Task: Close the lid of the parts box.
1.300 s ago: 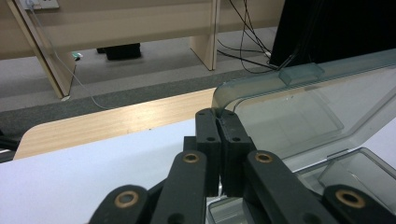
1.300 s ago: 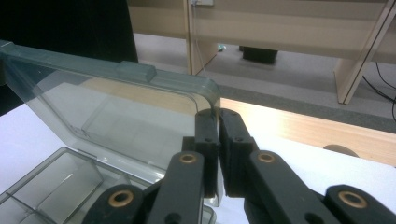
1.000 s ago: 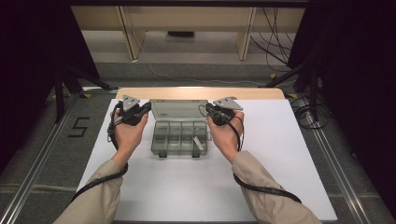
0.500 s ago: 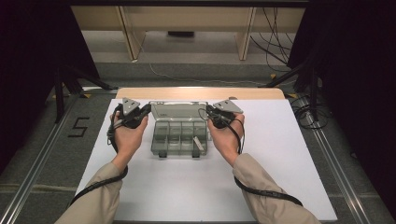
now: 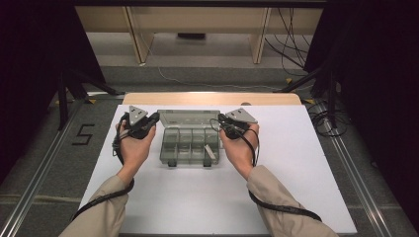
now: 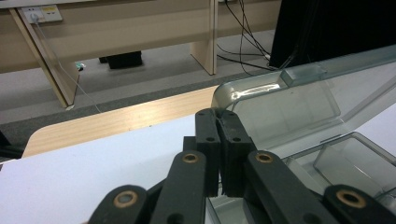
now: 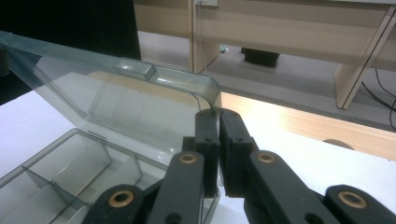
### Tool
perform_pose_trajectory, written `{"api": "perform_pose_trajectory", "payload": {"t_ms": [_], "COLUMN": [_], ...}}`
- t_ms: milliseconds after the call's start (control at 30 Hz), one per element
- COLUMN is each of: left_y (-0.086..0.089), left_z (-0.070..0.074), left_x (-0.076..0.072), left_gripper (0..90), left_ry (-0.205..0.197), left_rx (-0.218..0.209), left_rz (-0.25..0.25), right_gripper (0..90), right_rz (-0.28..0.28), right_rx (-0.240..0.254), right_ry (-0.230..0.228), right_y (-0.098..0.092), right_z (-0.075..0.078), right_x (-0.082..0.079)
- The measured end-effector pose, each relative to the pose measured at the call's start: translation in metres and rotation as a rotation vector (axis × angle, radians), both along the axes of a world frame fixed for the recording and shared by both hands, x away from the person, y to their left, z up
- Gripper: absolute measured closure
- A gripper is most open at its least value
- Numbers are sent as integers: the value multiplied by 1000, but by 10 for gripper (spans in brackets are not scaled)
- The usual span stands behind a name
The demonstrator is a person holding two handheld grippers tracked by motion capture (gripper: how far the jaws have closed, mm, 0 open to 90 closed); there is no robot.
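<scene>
A clear plastic compartment box (image 5: 190,148) sits on the white table top, its lid (image 5: 190,118) raised at the far side. My left gripper (image 5: 153,118) is shut on the lid's left corner, and the right gripper (image 5: 223,120) is shut on its right corner. In the left gripper view the black jaws (image 6: 217,114) pinch the thin lid edge, with the lid (image 6: 289,102) slanting off to the right. The right gripper view has its jaws (image 7: 218,114) closed on the rounded corner of the lid (image 7: 126,98). A small pale item (image 5: 208,152) lies in a right compartment.
The white table surface (image 5: 296,163) spreads around the box, with a wooden strip (image 5: 212,98) along its far edge. Beyond it are floor, desk legs (image 5: 259,39) and loose cables (image 5: 326,118). Metal rails run along both sides of the table.
Both grippers, still closed on the lid's corners, have drifted slightly toward the person, and the lid's edge has come with them.
</scene>
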State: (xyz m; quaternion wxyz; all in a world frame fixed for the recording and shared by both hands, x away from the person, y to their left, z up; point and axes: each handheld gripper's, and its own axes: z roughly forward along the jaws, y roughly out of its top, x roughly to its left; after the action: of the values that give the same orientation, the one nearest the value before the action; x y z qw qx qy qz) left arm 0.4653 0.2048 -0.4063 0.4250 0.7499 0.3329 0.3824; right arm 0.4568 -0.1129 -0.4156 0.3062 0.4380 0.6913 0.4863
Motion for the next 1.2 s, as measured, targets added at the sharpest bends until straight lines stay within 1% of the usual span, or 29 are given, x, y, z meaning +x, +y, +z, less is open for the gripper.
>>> {"api": "perform_pose_trajectory", "payload": {"t_ms": [33,100,133,233,267,300,433,467,500,667,700,800,867,900,933,1000,1033,1067,1100,1133,1167,1200], "left_y": [0,0,0,0,0,0,0,0,0,0,1,1,1,1,1,2,2,2,1,1,2,2], "left_z": [0,-1,-1,-1,-2,-2,-3,-3,-4,-5,-5,-6,-7,-7,-8,-8,-9,-9,-10,-10,-10,-11], "left_x": [0,-1,-2,-3,-4,-5,-7,-8,-9,-11,-12,-13,-14,-15,-15,-17,-18,-18,-19,-19,-20,-20], "left_gripper": [875,875,874,875,875,874,874,874,873,872,871,871,870,870,869,869,869,869,869,868,868,868], "left_ry": [0,-1,0,2,1,2,4,3,1,2,4,3,7,4,6,6,4,5,4,5,4,5], "left_rx": [0,-3,-2,-2,-4,0,3,0,-5,-4,-2,-3,2,-7,-4,2,-1,0,-9,-6,-3,0], "left_rz": [-2,-2,-2,-8,-7,-10,-14,-13,-13,-24,-26,-29,-36,-36,-36,-42,-39,-41,-45,-46,-46,-48], "right_gripper": [872,872,872,872,872,873,873,873,874,875,875,875,876,876,876,877,878,879,879,880,880,880], "right_rz": [-3,0,0,9,9,14,14,15,16,22,28,21,22,23,21,26,28,30,29,33,39,39], "right_rx": [-11,-8,-5,-11,-12,-4,-7,-9,-7,-13,-14,-15,-20,-12,-25,-19,-15,-10,-9,-19,-15,-14], "right_ry": [0,8,1,2,-7,-1,9,1,4,-10,-1,-10,-4,5,-10,-3,-11,-3,-4,3,-4,0], "right_y": [-1,-1,-1,-2,-2,-1,-2,-2,-2,-3,-3,-3,-3,-3,-4,-4,-4,-3,-4,-5,-5,-4], "right_z": [0,0,-1,-1,-2,-2,-3,-3,-4,-5,-5,-6,-6,-7,-7,-8,-8,-9,-9,-9,-9,-9], "right_x": [-1,-3,-3,-5,-6,-6,-10,-10,-11,-13,-14,-15,-16,-17,-17,-19,-19,-20,-21,-22,-22,-22]}}
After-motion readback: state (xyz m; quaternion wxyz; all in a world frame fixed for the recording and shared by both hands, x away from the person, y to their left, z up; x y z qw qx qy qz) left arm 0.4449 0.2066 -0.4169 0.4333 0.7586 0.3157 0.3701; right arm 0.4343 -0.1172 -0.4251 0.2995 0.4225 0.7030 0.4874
